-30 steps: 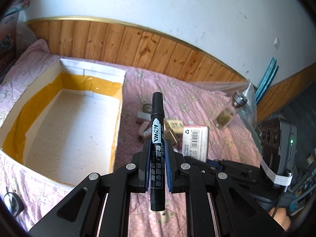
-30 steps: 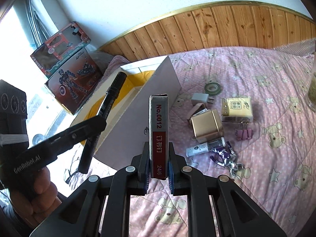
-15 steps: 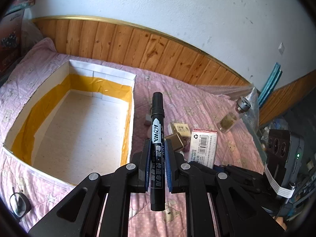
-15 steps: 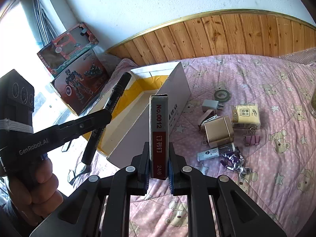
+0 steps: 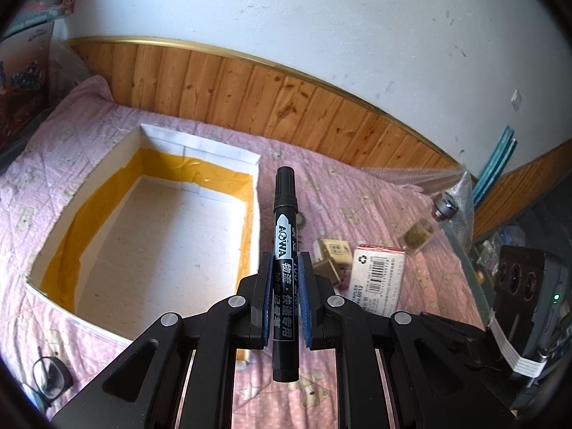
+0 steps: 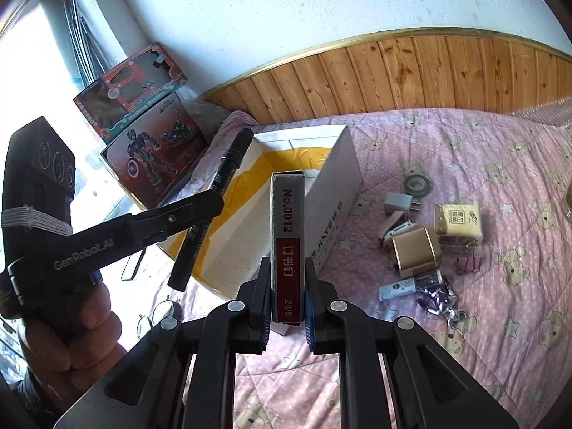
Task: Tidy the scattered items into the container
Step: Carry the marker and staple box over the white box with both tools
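Note:
My left gripper (image 5: pixel 285 286) is shut on a black AOWA marker (image 5: pixel 284 236) and holds it upright, above the bed beside the near right corner of the white box with yellow lining (image 5: pixel 200 150). The box looks empty. My right gripper (image 6: pixel 287 286) is shut on a grey and red staples box (image 6: pixel 287 228), held to the right of the white box (image 6: pixel 332 186). The staples box also shows in the left wrist view (image 5: pixel 379 271). The marker and left gripper show in the right wrist view (image 6: pixel 214 200).
Scattered on the pink bedspread: a tape roll (image 6: pixel 416 183), grey plug (image 6: pixel 398 202), gold box (image 6: pixel 416 252), tissue pack (image 6: pixel 457 218), pink clip (image 6: pixel 470 262), small tube (image 6: pixel 411 286), and a glass bottle (image 5: pixel 425 228). Glasses (image 5: pixel 48 377) lie near the bed's front edge. Toy boxes (image 6: pixel 150 150) stand left.
Both grippers have risen and pulled back, each keeping its item. The white box now sits further off and more of it shows.

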### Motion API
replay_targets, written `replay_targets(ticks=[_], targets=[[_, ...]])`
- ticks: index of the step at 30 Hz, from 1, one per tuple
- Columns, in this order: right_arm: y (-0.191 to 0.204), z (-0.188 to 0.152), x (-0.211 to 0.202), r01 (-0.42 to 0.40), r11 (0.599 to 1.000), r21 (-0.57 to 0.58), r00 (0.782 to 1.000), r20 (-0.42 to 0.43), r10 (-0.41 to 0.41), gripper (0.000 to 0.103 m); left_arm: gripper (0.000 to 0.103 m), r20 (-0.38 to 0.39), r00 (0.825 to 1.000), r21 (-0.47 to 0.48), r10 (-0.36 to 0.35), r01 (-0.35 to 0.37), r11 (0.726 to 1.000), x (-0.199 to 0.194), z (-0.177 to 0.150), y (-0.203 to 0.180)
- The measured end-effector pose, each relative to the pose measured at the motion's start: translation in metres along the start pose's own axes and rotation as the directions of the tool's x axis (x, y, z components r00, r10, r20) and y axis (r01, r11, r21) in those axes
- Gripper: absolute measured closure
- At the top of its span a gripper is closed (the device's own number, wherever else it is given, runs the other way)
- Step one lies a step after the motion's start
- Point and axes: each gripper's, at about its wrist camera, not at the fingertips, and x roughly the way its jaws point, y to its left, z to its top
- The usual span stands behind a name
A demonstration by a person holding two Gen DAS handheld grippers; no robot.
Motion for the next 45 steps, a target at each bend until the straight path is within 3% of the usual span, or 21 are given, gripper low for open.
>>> replay_targets(ticks=[7, 32, 45], targets=[[0.020, 0.013, 0.000, -0.011, 1.000, -0.022, 1.000, -0.006, 0.011, 0.087, 0.090, 0.028, 0.996, 0.019, 0.081, -0.082, 0.996, -0.005, 0.006, 0.006], [0.060, 0.047, 0.023, -0.025, 0.995, -0.093, 0.999, -0.029, 0.022, 0.087, 0.090, 0.031, 0.999, -0.095, -0.012, 0.015, 0.995, -0.019, 0.034, 0.044], [0.063, 0.065, 0.044, -0.045, 0.994, -0.100, 0.998, -0.051, 0.040, 0.087, 0.090, 0.020, 1.000, -0.135, -0.016, 0.019, 0.991, -0.011, 0.050, 0.071]])
